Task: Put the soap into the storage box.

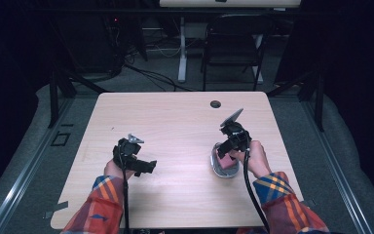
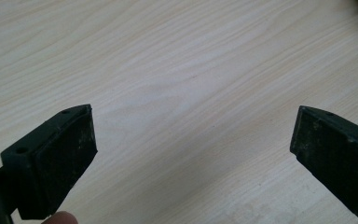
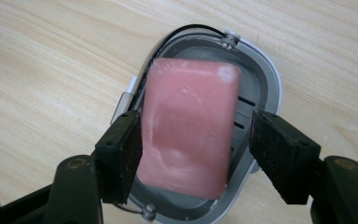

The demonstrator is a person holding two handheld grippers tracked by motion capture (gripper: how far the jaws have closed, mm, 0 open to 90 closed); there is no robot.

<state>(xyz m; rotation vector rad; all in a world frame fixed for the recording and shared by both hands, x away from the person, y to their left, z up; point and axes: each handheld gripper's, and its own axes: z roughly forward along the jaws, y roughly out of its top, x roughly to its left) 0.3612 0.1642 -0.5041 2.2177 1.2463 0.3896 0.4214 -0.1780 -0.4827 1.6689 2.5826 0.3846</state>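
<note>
High view: the right claw (image 1: 228,148) sits over a grey soap dish (image 1: 219,168) on the surface (image 1: 175,126); the left claw (image 1: 143,165) rests apart.

Left gripper view: jaws wide over bare wood.

Right gripper view: the pink soap bar (image 3: 189,126) lies in the dish; left pad touching it, right pad just clear.

table (image 3: 37,70): pale wood-grain laminate, smooth, matt | soap bar (image 3: 186,126): pink, waxy, smooth, faint whitish smears, dull sheen | soap dish (image 3: 265,79): grey plastic, smooth, satin, slotted floor, thin wire at rim | right gripper (image 3: 193,149) pads (image 3: 128,158): black rubber, matt, scuffed | sleeves (image 1: 102,207): plaid cloth
</note>
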